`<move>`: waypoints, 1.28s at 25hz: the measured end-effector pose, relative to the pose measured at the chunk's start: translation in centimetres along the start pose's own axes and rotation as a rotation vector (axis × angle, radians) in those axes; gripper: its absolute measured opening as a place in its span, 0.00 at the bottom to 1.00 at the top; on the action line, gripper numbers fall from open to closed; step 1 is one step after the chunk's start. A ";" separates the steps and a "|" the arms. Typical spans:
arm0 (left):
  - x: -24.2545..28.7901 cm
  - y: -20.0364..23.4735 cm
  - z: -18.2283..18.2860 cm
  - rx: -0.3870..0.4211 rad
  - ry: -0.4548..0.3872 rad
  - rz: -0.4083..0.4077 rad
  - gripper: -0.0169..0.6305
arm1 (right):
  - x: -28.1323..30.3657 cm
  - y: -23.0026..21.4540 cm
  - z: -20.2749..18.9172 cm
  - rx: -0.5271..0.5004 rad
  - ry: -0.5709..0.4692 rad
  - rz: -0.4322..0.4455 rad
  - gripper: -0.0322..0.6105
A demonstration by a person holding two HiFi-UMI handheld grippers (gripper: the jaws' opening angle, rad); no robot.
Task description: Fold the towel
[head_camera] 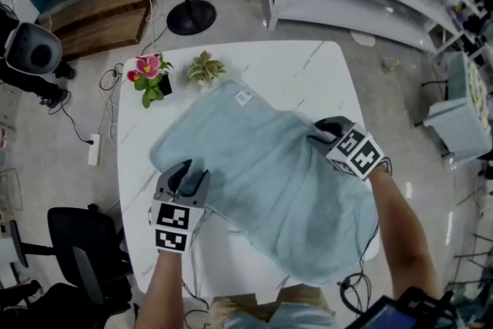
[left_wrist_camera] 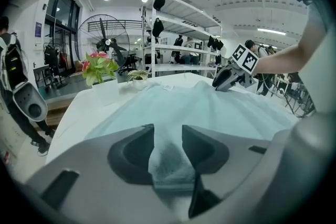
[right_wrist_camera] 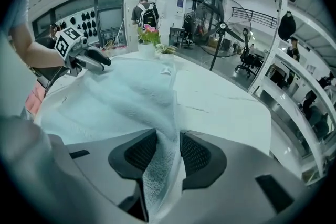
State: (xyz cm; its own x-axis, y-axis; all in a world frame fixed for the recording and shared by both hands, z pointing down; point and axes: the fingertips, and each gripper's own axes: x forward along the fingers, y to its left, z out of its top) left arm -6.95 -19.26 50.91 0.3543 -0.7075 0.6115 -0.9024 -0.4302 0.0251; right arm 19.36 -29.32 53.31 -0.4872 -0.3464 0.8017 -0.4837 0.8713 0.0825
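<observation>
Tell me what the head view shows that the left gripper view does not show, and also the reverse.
Only the head view: the whole outline of the towel, the left gripper from above, a black office chair and a power strip on the floor.
Only the left gripper view: the towel fold pinched between the left gripper's jaws, and a person with a backpack.
Both: the towel, the right gripper holding it, the pink flower pot, the small green plant, the standing fan, the white table.
</observation>
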 end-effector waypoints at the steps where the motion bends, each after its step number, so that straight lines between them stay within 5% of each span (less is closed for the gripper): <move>1: 0.1 0.3 0.1 0.004 -0.002 0.000 0.29 | -0.3 0.0 0.5 0.014 -0.015 -0.005 0.31; 6: 0.6 1.3 0.2 0.031 0.003 -0.009 0.28 | -3.4 2.7 3.1 0.132 -0.145 -0.078 0.33; 15: 2.2 1.2 -1.4 0.125 0.081 -0.077 0.28 | -3.5 23.2 1.2 0.197 -0.067 0.088 0.29; 20: 2.0 1.0 -1.7 0.161 0.124 -0.148 0.24 | -3.0 24.9 -0.9 0.306 -0.054 0.040 0.28; 32: -0.2 1.9 -2.8 0.215 0.126 -0.128 0.28 | -5.1 26.0 -2.8 0.295 -0.088 0.034 0.29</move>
State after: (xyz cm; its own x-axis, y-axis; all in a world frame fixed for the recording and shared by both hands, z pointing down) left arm -9.40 -18.33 53.01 0.4162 -0.5703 0.7082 -0.7748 -0.6300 -0.0520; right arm 11.32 -3.89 53.03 -0.5614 -0.3590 0.7456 -0.6503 0.7486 -0.1292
